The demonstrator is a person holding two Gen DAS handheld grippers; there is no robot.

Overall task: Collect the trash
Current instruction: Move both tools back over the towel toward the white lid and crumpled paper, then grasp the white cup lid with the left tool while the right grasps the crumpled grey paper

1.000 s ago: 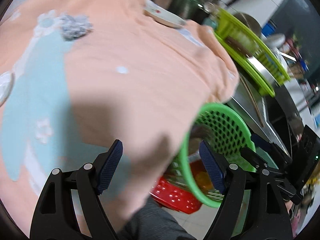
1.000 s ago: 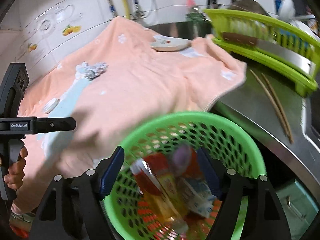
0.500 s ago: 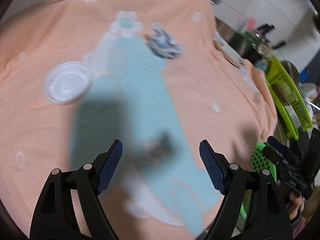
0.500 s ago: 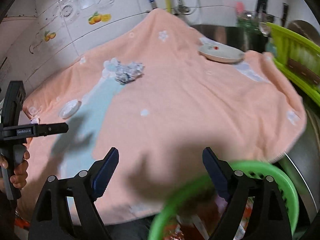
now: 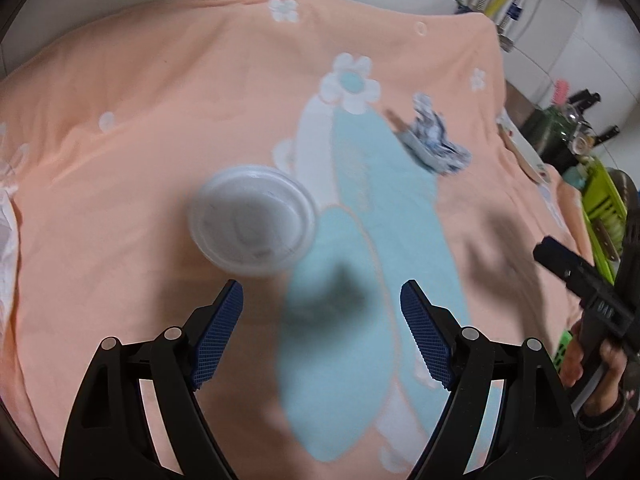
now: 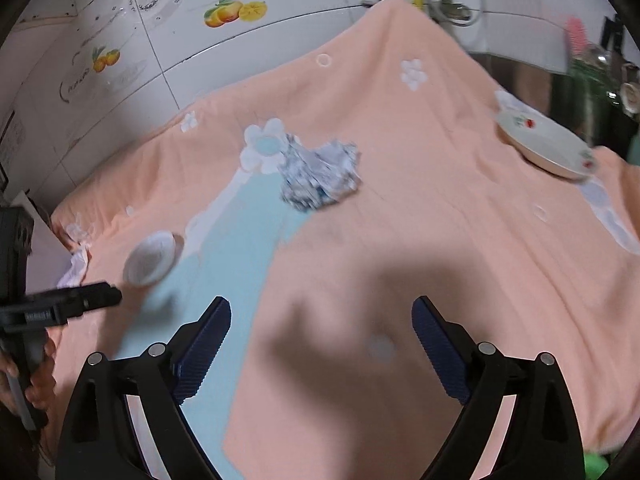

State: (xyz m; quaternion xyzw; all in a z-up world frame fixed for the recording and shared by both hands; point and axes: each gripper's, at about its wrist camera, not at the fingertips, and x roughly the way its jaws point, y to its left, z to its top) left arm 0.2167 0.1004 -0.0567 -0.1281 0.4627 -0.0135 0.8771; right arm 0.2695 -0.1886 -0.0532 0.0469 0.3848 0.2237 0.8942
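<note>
Both grippers have swung away from the green basket, now out of sight, and face the peach towel (image 5: 160, 120). One white plastic lid (image 5: 252, 224), one crumpled wrapper (image 6: 320, 170) and one ceramic plate (image 6: 544, 146) lie on it, well apart. Left gripper (image 5: 322, 320) hovers low, tilted down just short of the lid, jaws spread wide, empty. Right gripper (image 6: 322, 340), held higher, points toward the wrapper, equally spread, touching nothing.

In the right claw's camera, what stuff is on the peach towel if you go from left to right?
White tissue → white plastic lid → crumpled foil wrapper → white plate.
</note>
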